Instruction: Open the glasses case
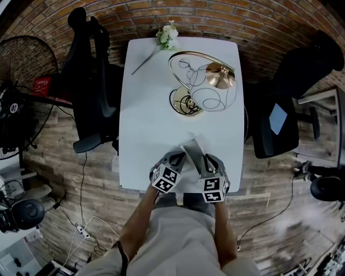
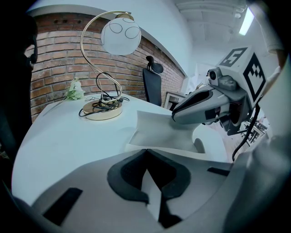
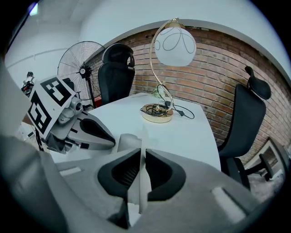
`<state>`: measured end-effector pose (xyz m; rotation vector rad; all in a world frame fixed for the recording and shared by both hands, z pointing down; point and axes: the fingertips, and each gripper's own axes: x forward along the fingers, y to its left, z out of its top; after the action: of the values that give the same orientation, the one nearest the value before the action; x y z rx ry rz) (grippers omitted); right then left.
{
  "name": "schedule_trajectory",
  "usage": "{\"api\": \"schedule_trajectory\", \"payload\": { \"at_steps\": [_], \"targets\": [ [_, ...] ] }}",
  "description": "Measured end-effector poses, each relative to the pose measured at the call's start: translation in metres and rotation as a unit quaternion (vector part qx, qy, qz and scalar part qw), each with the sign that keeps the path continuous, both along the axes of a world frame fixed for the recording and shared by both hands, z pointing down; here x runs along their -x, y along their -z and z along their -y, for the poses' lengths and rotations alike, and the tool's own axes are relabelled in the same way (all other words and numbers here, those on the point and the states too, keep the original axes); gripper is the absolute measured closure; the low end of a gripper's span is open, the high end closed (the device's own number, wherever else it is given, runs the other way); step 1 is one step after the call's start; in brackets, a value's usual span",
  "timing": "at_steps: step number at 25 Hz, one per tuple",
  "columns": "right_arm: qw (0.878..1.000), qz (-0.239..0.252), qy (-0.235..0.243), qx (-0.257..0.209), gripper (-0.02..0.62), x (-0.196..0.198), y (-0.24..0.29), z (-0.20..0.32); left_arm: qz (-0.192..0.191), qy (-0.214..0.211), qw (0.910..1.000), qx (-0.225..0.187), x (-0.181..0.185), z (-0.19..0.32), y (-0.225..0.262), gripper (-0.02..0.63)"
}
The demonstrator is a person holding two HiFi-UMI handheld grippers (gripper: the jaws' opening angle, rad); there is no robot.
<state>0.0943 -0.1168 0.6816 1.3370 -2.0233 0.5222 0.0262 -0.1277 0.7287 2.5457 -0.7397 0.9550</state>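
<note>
On my white rectangular table [image 1: 151,118], at 6 o'clock by the near edge, the pale grey glasses case [image 1: 192,150] stands open. My left gripper [image 1: 180,158] pinches its base and my right gripper [image 1: 205,160] pinches its raised lid. A gold arc lamp [image 1: 207,86] stands at 1 o'clock, with the red brick wall [image 1: 215,16] at 12 and wood plank floor [image 1: 59,178] around.

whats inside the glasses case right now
The glasses case is partly open; only bare pale lining shows, no glasses. Its near end is covered by the left claw.

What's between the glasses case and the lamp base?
Nothing. Only bare white table separates the glasses case from the lamp base, clearest in the head view.
</note>
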Motion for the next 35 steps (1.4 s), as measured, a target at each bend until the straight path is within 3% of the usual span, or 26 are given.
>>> {"api": "schedule_trajectory", "payload": {
  "at_steps": [35],
  "targets": [
    [0.999, -0.015, -0.037, 0.001, 0.569, -0.028, -0.01, 0.013, 0.002, 0.006, 1.0, -0.001, 0.0, 0.001, 0.0, 0.603]
  ]
}}
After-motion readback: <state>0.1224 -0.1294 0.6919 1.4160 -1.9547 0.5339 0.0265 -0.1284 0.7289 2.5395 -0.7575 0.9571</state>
